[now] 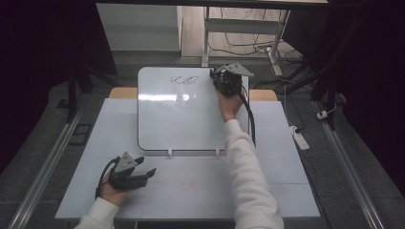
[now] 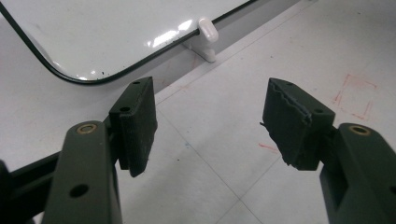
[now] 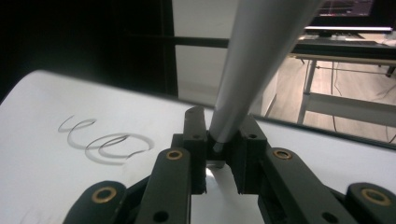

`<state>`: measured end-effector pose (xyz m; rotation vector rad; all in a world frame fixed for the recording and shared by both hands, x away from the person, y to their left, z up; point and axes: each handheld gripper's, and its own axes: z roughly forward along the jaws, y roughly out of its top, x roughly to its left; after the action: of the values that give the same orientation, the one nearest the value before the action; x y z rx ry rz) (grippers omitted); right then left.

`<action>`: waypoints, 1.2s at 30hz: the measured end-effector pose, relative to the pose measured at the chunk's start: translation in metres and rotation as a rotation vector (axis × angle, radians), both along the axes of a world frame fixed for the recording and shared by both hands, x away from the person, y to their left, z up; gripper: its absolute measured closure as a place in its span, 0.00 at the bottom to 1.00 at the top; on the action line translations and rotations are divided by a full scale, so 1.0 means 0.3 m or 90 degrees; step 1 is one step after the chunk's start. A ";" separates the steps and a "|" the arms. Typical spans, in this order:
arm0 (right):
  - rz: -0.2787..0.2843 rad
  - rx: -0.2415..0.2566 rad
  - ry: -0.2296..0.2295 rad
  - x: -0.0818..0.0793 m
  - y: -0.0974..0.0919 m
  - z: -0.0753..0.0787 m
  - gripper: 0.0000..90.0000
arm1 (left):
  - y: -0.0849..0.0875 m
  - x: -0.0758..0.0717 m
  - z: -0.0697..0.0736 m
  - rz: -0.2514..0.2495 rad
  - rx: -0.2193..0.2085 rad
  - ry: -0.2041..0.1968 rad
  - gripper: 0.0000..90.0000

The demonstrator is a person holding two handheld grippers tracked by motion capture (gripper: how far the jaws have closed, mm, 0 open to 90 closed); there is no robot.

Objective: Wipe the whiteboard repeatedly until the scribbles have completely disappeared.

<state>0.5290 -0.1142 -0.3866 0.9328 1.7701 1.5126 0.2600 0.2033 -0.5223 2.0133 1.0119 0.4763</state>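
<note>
Right gripper point(image 1: 227, 82) at 1 o'clock over the whiteboard's point(image 1: 162, 119) far right corner, clamped tight on a grey marker point(image 3: 254, 70) rising between the jaws. Looping scribble point(image 1: 184, 79) at 12 o'clock on the board, just left of that gripper. Left gripper point(image 1: 143, 174) at 7 o'clock on the white surface point(image 1: 191, 191), parted wide, holding nothing, near the board's rounded corner and a white clip point(image 2: 208, 33).

You see a glossy, smooth whiteboard point(image 1: 181, 119) on white plastic clips point(image 2: 208, 32), a matt pale table point(image 1: 286, 181), a smooth grey marker point(image 3: 252, 79), and matt black jaws with rough, worn pads point(image 2: 289, 121).
</note>
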 end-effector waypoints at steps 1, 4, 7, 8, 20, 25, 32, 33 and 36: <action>0.010 -0.008 0.001 -0.008 0.015 -0.004 0.86 | -0.001 0.001 0.000 0.000 0.000 0.000 0.39; 0.051 -0.026 0.007 -0.021 0.065 -0.024 0.86 | -0.005 0.000 0.001 -0.002 0.003 0.000 0.39; 0.083 -0.046 0.001 -0.034 0.119 -0.037 0.86 | -0.006 -0.001 0.002 -0.002 0.003 -0.001 0.39; 0.079 -0.054 -0.006 -0.036 0.126 -0.034 0.86 | -0.005 -0.001 0.001 -0.001 0.003 -0.001 0.39; 0.056 -0.004 -0.003 -0.017 0.128 -0.029 0.86 | 0.000 -0.007 0.004 0.000 0.000 -0.004 0.39; 0.063 -0.011 0.002 -0.021 0.124 -0.028 0.86 | -0.001 0.002 0.000 -0.001 -0.001 0.000 0.39; 0.059 -0.009 -0.003 -0.004 0.125 -0.016 0.86 | -0.003 -0.004 0.003 0.000 0.001 -0.003 0.39; 0.055 0.005 -0.001 0.003 0.116 -0.011 0.86 | -0.002 -0.003 0.002 0.000 0.001 -0.003 0.39; 0.065 -0.007 0.000 -0.004 0.135 -0.018 0.86 | -0.003 0.001 0.000 -0.001 0.001 -0.001 0.39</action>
<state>0.5278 -0.0737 -0.3920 0.8489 1.8488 1.5646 0.2604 0.2024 -0.5223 2.0145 1.0102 0.4773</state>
